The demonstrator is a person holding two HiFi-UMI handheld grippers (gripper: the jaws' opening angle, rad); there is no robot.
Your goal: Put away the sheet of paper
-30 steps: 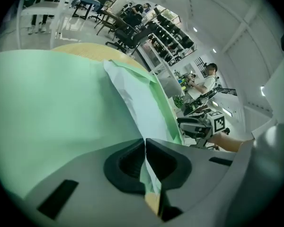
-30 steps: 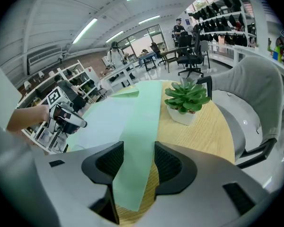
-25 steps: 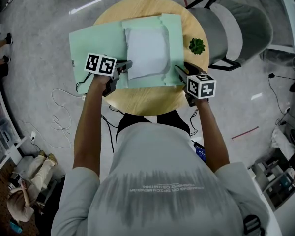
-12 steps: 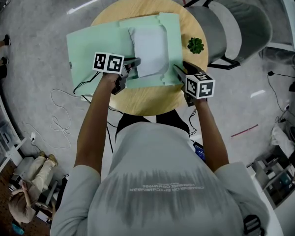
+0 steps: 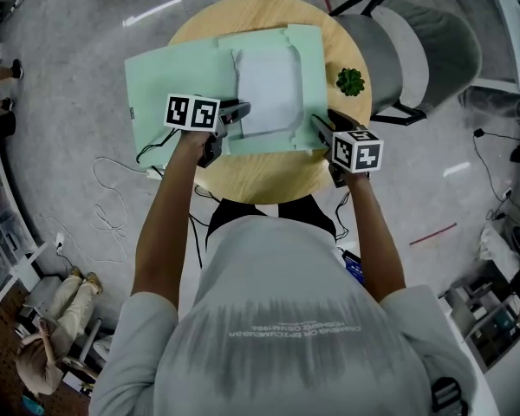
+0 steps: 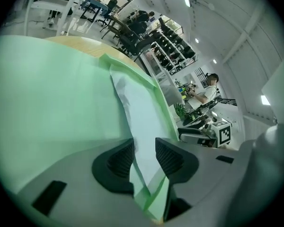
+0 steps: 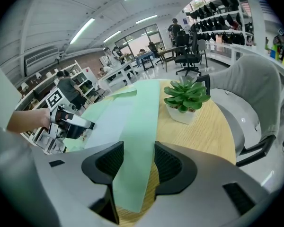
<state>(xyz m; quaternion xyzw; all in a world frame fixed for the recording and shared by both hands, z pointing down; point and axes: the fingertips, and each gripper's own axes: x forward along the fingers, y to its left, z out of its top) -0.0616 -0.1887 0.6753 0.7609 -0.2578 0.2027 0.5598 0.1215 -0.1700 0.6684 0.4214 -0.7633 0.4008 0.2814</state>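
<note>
A white sheet of paper (image 5: 267, 89) lies inside an open pale green folder (image 5: 173, 81) on a round wooden table (image 5: 260, 172). My left gripper (image 5: 238, 111) is at the sheet's near left corner. Its jaws have just been opening. In the left gripper view the sheet (image 6: 142, 112) and a fold of the folder (image 6: 52, 89) run between the parted jaws of the left gripper (image 6: 144, 157), with a gap at the pads. My right gripper (image 5: 316, 121) sits at the folder's near right corner. In the right gripper view the right gripper (image 7: 139, 162) is open, with the folder's green strip (image 7: 142, 112) between the jaws.
A small potted succulent (image 5: 350, 81) stands at the table's right edge, close to the folder. A grey chair (image 5: 416, 55) is pushed up behind it on the right. The folder's left half overhangs the table. Cables (image 5: 113, 198) trail on the floor at the left.
The left gripper moved right with the sheet's left edge, and the sheet now lies narrower and further right in the folder. The right gripper has kept still.
</note>
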